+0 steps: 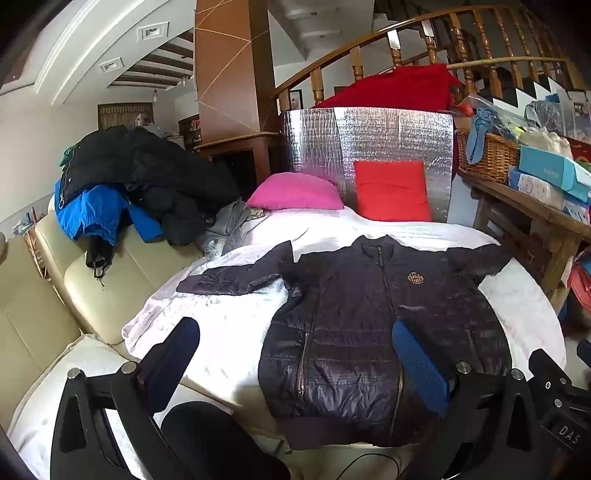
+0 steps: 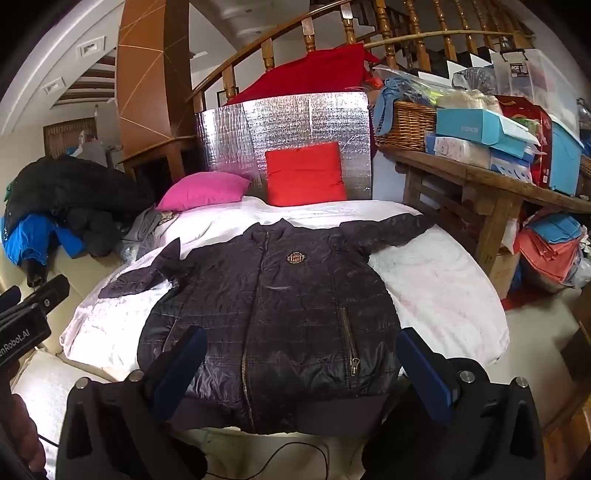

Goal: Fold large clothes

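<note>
Now the jacket (image 1: 373,332) is being left spread flat on the white sheet (image 1: 221,332), while the left gripper (image 1: 295,354) and right gripper (image 2: 299,369) are being held wide apart above it, gripping nothing.

You are in a lived-in home, in a room under a staircase. A curved wooden banister (image 2: 369,22) sweeps overhead, and a cream sofa (image 1: 48,291) carries a heap of coats (image 1: 140,177). A white sheet (image 2: 436,288) covers the seat before you, with a pink cushion (image 1: 295,192) and a red cushion (image 2: 304,173) at the back against a silver insulation panel (image 1: 369,136). To your right, a wooden table (image 2: 491,184) is loaded with a wicker basket (image 2: 406,125) and boxes (image 2: 480,129). Recessed lights (image 1: 151,31) sit in the ceiling.
</note>
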A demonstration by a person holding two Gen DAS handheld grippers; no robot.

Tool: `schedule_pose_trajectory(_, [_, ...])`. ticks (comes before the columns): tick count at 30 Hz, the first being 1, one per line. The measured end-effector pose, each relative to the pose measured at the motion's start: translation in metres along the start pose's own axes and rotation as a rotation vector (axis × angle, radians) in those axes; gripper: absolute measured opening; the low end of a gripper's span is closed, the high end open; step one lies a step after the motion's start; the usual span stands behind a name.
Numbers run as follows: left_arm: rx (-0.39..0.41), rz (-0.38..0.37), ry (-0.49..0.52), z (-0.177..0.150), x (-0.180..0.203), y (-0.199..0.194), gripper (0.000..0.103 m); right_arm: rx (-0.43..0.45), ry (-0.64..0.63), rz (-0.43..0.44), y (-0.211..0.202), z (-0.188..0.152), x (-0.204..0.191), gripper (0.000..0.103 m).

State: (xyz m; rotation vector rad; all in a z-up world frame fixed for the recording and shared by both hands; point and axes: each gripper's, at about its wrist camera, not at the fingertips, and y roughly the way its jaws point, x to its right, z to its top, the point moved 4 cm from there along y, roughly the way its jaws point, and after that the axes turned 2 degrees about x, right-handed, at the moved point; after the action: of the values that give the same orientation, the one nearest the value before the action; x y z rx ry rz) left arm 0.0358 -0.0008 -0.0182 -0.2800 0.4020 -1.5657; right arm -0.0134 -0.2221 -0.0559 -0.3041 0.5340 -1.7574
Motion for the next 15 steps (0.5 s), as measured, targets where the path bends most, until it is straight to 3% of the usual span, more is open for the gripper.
schedule_pose_trajectory(15, [-0.010,-0.008,0.019,-0.0003,0.0053,0.0018,0.103,-0.037,0.014,-0.008,0.0076,-0.0032,-0.0004,0.103])
